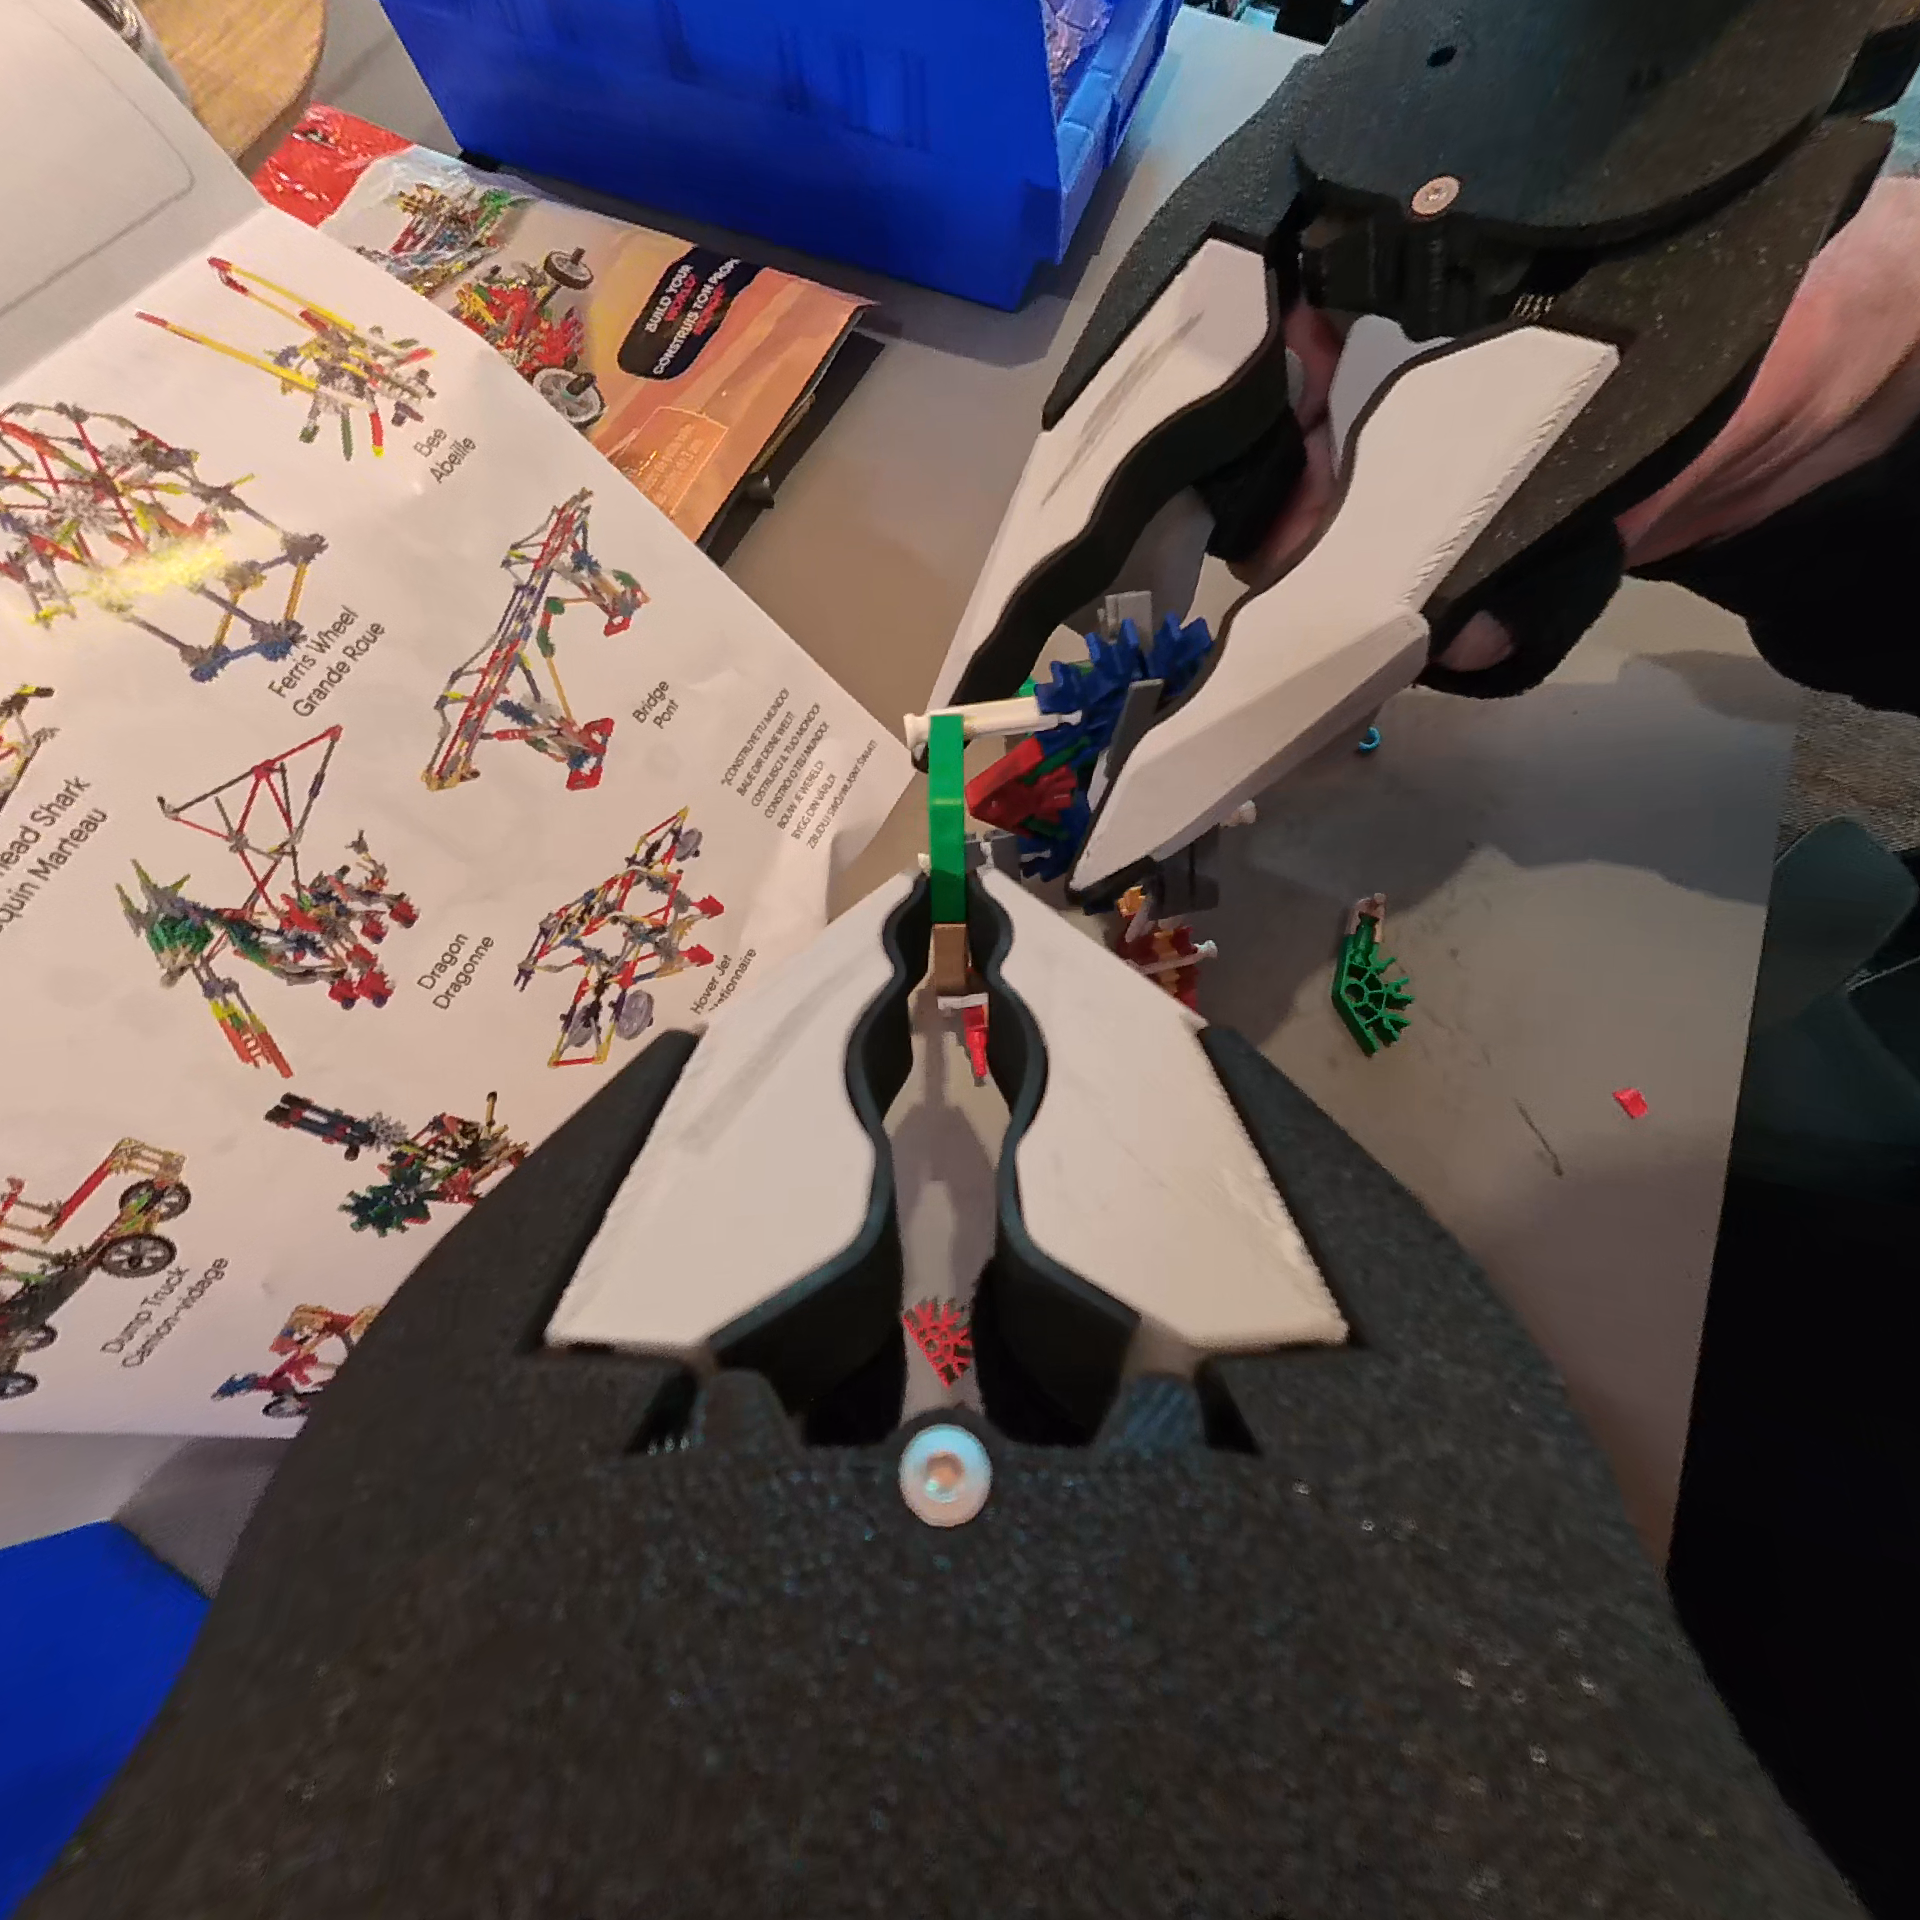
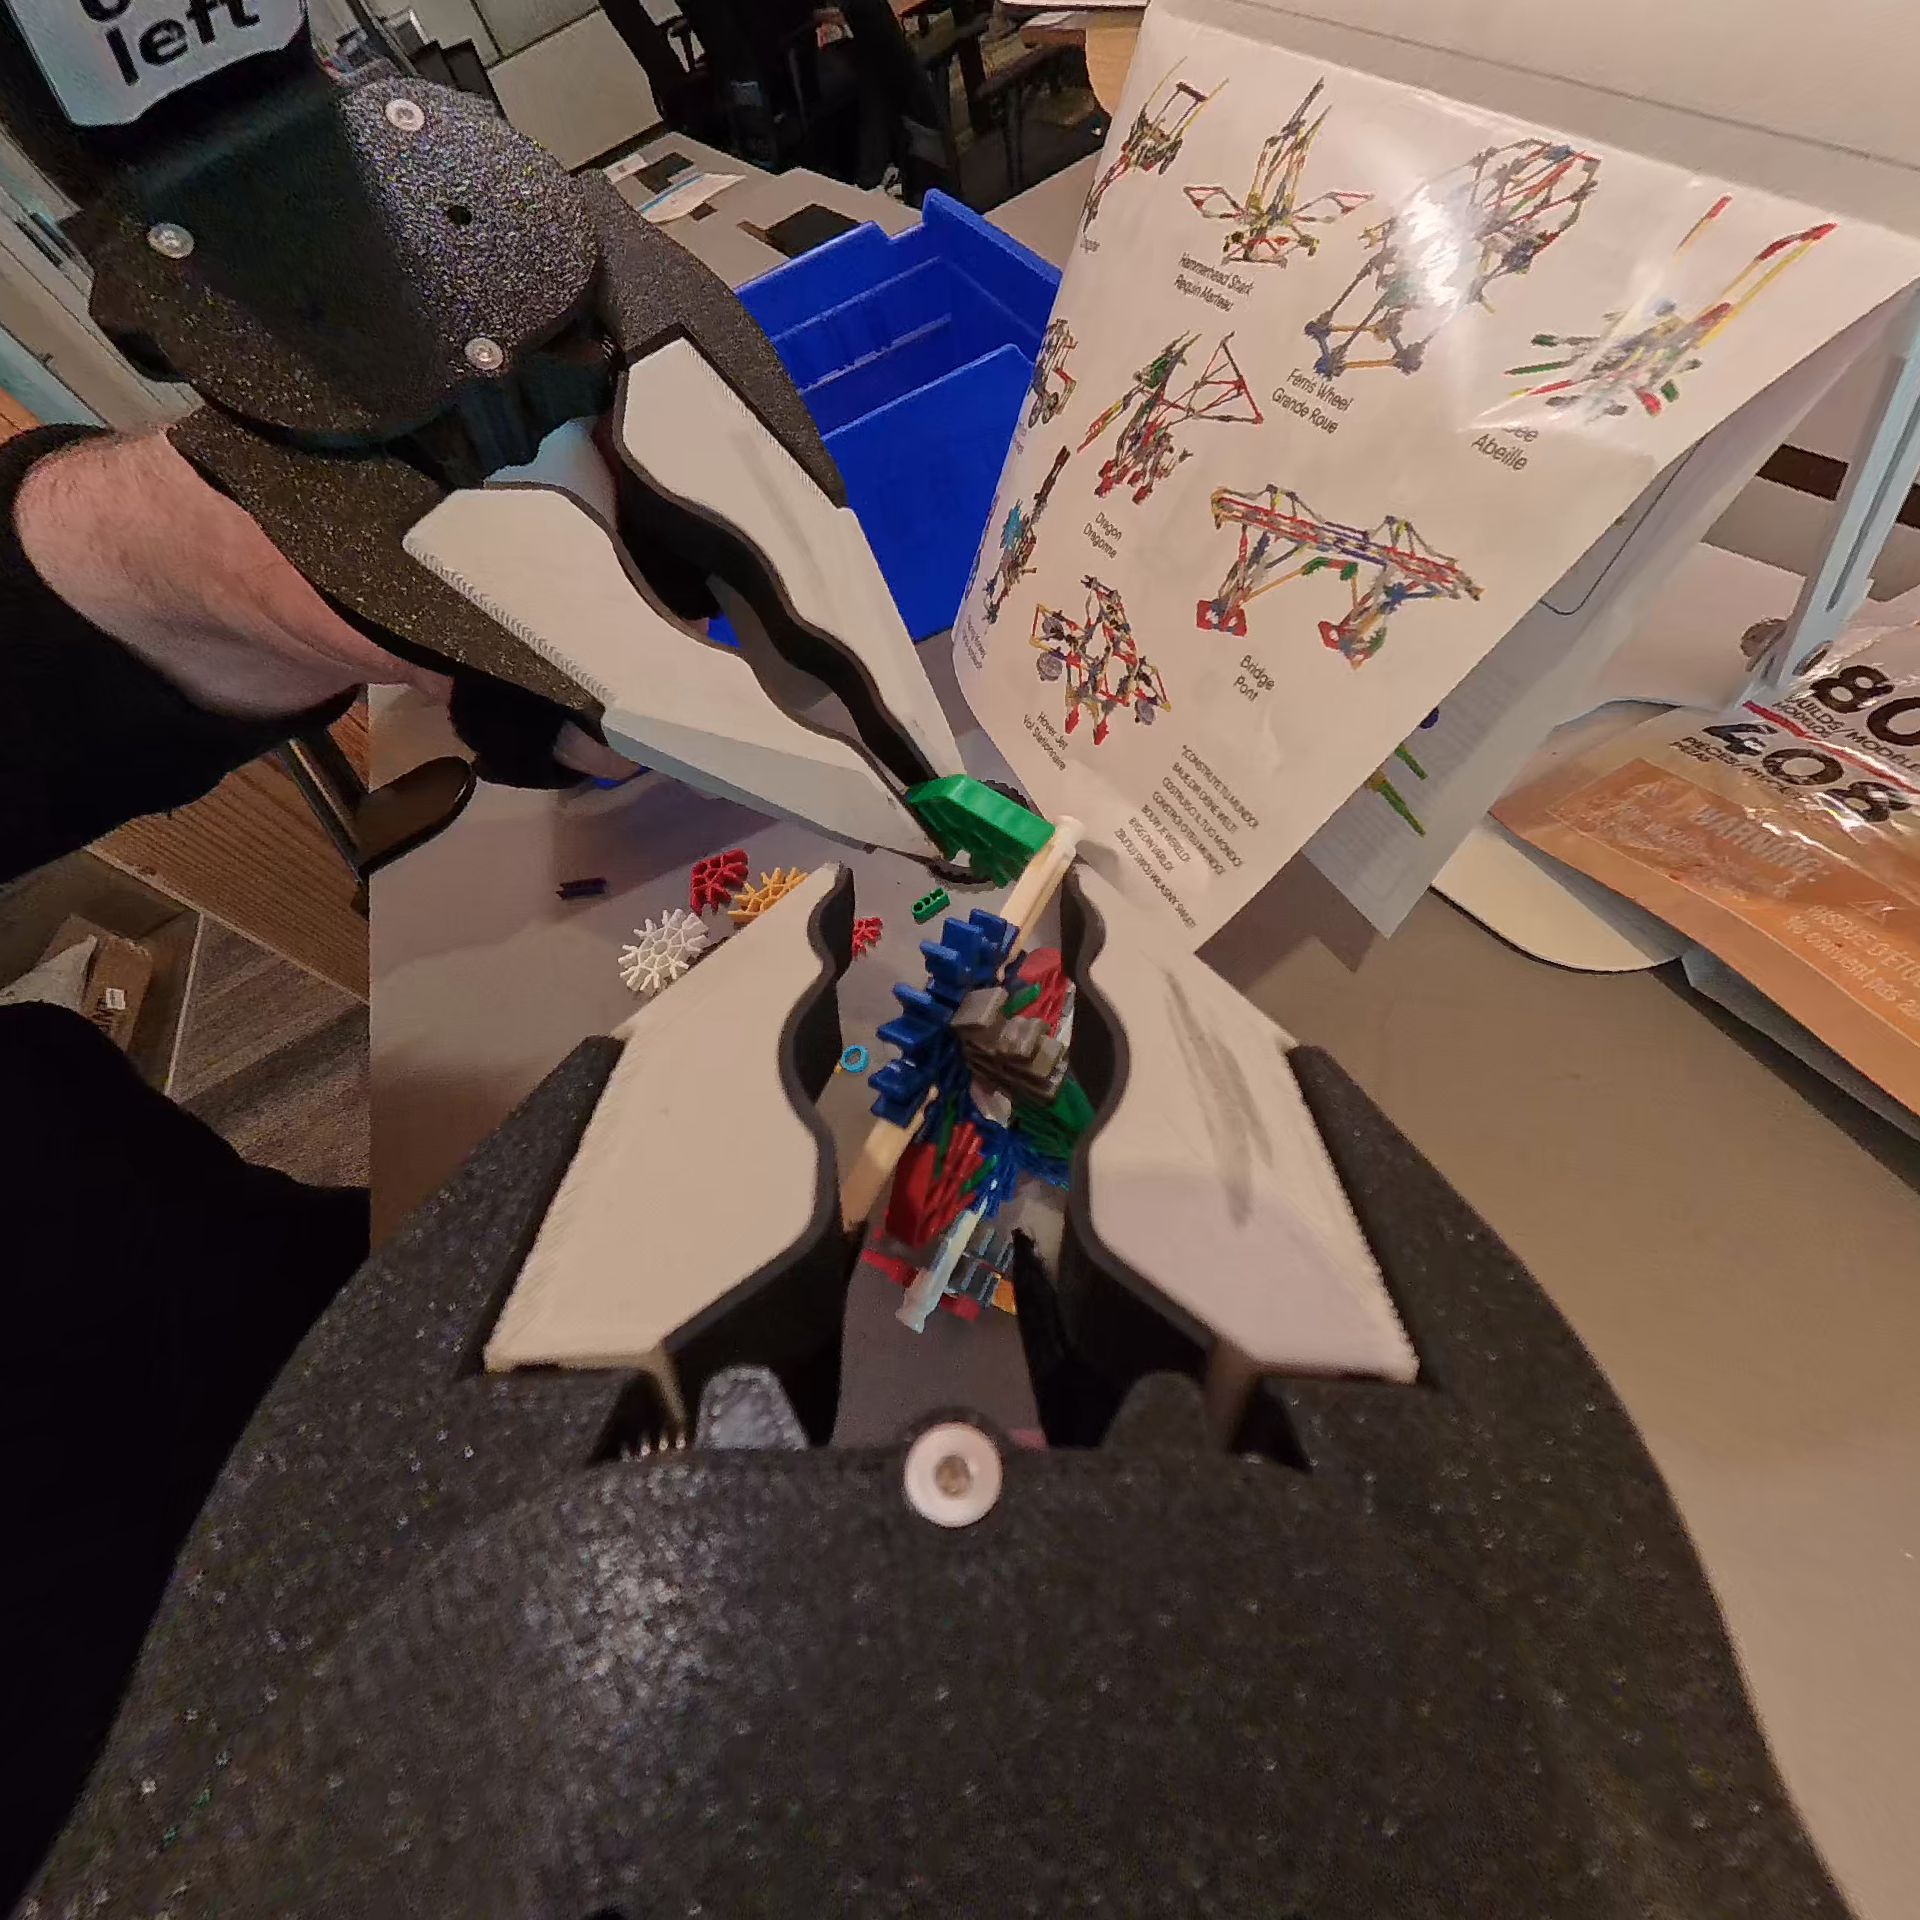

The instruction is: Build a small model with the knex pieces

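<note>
Currently my left gripper (image 1: 948,904) is closed on a flat green connector (image 1: 945,821), held edge-on between its fingertips; in the right wrist view the same green connector (image 2: 982,826) meets the end of a white rod (image 2: 1023,904). My right gripper (image 2: 951,935) has its fingers set around a cluster of blue, red, grey and green construction pieces (image 2: 977,1081), from which that rod projects; I cannot tell whether the fingers clamp the cluster or only bracket it. Both grippers sit over a grey table (image 1: 1455,935). Loose parts lie on it: a green fan-shaped connector (image 1: 1371,992), a small red piece (image 1: 1631,1101), and a white snowflake connector (image 2: 660,951). A printed model sheet (image 1: 364,675) lies to my left, with a blue bin (image 1: 831,135) behind it
</note>
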### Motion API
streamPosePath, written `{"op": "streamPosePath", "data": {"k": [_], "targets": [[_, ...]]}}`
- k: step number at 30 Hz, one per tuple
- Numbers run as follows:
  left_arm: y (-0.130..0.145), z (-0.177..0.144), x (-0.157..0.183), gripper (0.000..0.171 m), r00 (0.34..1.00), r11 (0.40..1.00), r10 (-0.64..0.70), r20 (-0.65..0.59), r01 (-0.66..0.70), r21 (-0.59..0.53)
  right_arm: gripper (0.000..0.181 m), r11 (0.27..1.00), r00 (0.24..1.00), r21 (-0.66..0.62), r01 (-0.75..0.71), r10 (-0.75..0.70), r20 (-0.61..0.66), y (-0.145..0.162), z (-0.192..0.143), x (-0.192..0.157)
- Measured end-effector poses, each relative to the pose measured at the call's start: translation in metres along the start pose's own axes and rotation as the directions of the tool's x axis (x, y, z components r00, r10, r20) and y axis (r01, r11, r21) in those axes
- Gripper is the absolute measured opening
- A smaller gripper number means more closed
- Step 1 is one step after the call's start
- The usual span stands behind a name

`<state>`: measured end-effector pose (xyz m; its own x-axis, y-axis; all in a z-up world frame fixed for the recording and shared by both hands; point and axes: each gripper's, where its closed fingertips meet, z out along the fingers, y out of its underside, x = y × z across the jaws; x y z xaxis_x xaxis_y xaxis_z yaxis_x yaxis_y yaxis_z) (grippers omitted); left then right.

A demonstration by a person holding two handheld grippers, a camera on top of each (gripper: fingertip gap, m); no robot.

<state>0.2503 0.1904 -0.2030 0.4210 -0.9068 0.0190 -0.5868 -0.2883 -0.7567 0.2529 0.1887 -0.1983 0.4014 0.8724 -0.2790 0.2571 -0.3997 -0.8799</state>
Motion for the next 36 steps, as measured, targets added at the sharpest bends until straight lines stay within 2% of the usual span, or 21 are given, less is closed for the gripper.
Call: {"op": "streamPosePath", "data": {"k": [14, 19, 25, 30, 36], "targets": [[0.0, 0.001, 0.001, 0.004, 1.0, 0.999, 0.004, -0.024, -0.005, -0.032, 0.042, 1.0, 1.0, -0.006, 0.005, -0.005, -0.002, 0.0, 0.001, -0.001], [-0.001, 0.001, 0.001, 0.004, 0.997, 0.998, -0.041, -0.062, 0.038, -0.054, 0.043, 0.983, 0.977, 0.05, -0.176, 0.168, 0.13, -0.008, -0.009, 0.002], [-0.003, -0.002, 0.001, 0.003, 0.978, 0.988, -0.149, -0.144, 0.142, -0.056, 0.042, 0.942, 0.938, 0.13, -0.311, 0.282, 0.199, -0.02, -0.038, 0.017], [-0.006, -0.004, -0.001, 0.003, 0.956, 0.976, -0.216, -0.197, 0.209, -0.059, 0.041, 0.956, 0.947, 0.083, -0.28, 0.261, 0.186, -0.015, -0.032, 0.013], [-0.003, -0.002, 0.0, 0.004, 0.944, 0.972, -0.234, -0.232, 0.22, -0.083, 0.041, 0.968, 0.954, 0.042, -0.247, 0.235, 0.185, -0.009, -0.016, 0.002]]}}
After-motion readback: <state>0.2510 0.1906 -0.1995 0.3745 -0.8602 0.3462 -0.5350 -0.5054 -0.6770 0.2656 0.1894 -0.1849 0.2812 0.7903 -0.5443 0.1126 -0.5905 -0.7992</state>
